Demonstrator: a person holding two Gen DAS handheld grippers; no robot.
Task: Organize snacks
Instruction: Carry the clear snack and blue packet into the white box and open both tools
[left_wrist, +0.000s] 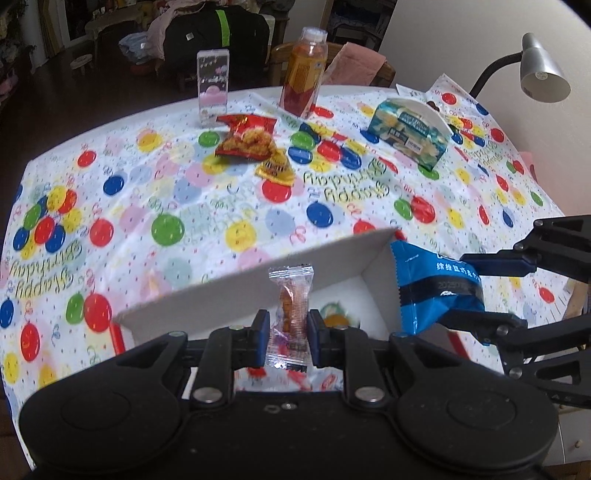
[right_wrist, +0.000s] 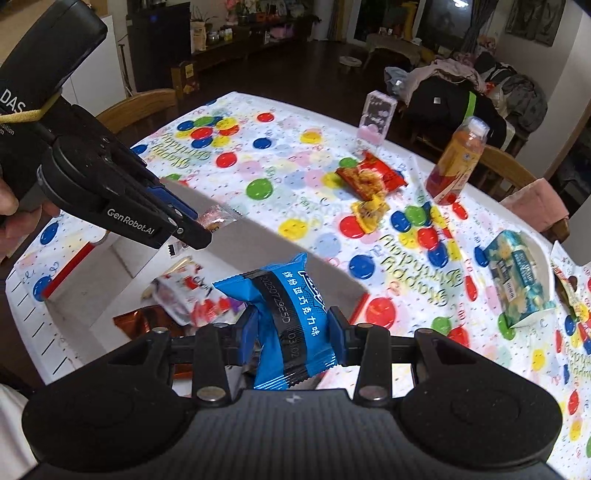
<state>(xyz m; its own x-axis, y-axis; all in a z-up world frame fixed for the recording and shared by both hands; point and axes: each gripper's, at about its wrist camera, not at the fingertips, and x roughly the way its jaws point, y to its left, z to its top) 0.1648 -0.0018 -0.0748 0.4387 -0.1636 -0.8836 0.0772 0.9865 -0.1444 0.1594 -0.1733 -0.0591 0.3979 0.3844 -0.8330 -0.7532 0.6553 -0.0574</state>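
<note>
Left gripper clamped on clear candy over near box, right gripper pinching blue packet above box right end, red bag and bottle far on table

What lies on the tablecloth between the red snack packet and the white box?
Only the yellow snack packet, just in front of the red snack packet; beyond it, bare tablecloth runs to the white box, shown in the left wrist view.
</note>
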